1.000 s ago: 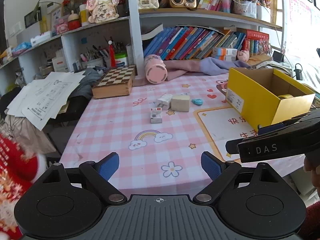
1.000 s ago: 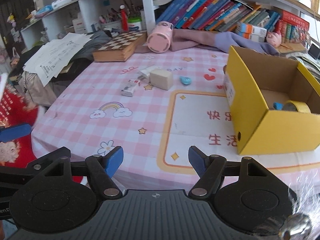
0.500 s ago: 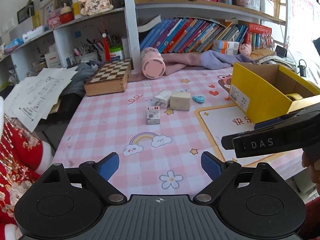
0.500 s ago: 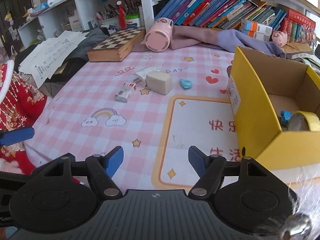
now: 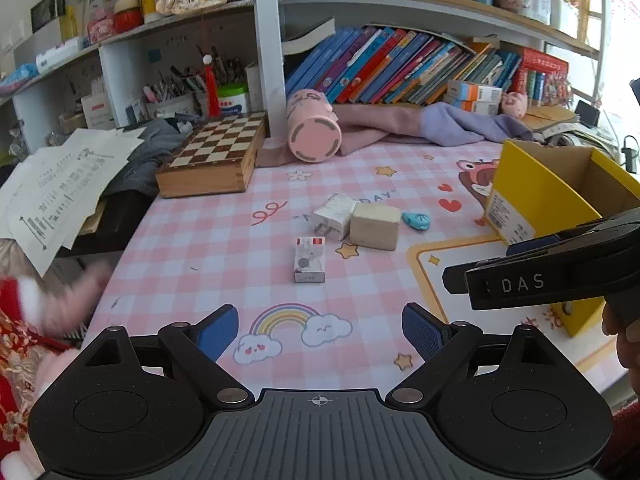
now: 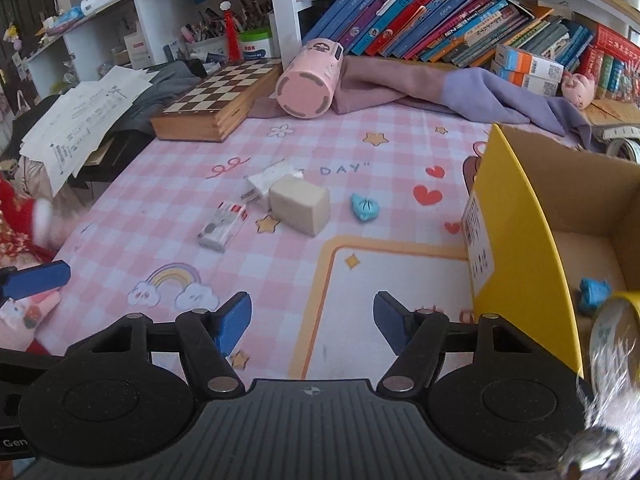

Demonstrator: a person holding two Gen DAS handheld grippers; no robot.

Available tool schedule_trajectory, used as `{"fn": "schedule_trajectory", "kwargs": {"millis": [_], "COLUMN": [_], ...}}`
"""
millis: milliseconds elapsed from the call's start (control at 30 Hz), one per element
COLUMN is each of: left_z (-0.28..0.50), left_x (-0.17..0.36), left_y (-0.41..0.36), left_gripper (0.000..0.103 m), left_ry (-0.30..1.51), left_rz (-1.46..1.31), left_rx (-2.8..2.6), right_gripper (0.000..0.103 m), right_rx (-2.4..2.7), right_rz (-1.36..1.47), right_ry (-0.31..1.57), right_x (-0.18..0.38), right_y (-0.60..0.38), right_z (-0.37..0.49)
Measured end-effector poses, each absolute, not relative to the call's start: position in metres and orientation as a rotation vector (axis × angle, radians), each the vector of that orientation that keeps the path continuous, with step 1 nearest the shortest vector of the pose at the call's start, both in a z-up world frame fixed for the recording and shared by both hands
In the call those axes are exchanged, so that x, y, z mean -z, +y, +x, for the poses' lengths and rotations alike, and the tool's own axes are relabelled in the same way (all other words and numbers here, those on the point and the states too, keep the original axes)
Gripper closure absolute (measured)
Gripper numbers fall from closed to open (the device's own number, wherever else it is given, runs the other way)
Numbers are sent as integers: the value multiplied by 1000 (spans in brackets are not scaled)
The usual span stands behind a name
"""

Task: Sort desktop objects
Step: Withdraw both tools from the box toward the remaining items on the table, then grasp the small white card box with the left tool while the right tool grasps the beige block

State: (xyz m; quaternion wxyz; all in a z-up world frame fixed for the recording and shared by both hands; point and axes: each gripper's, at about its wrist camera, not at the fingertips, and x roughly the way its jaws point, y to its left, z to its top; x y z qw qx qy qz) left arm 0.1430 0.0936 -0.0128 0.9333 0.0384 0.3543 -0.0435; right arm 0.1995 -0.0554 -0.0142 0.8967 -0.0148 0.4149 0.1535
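On the pink checked tablecloth [image 5: 192,248] lie a small white packet [image 5: 309,260] [image 6: 223,225], a white charger plug [image 5: 334,214] [image 6: 267,182], a beige block [image 5: 375,225] [image 6: 300,209] and a blue clip [image 5: 416,220] [image 6: 365,208]. The yellow cardboard box [image 5: 532,196] [image 6: 516,240] stands at the right and holds a blue piece [image 6: 594,290] and a yellow tape roll [image 6: 616,320]. My left gripper [image 5: 320,330] hovers open above the rainbow print, short of the packet. My right gripper [image 6: 312,320] is closing with nothing between its fingers, near the box's left wall.
A chessboard box [image 5: 216,156] and a tipped pink cup [image 5: 314,136] lie at the back, with a purple cloth [image 5: 460,124] and leaning books [image 5: 400,64] behind. Loose papers [image 5: 60,184] hang off the left edge. A person's red sleeve [image 5: 16,320] shows at lower left.
Both grippers have moved forward over the table toward the small objects, which now look larger. The right gripper's fingers have narrowed slightly.
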Motion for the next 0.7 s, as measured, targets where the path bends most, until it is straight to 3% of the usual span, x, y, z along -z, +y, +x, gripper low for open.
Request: {"fn": "schedule_trajectory", "kwargs": {"millis": [433, 700], "left_z": [196, 230], "left_x": [28, 45], "left_y": [103, 100], "left_gripper": [15, 26], "left_ry": [759, 795], "left_rz": [53, 76], "left_rx": [26, 54], "right_gripper": [41, 43], "right_rx": [-325, -328], "right_rz": [-3, -7], "right_ry": [889, 921], "right_x": [27, 38], "right_y": [-48, -38], "right_z": [268, 304]}}
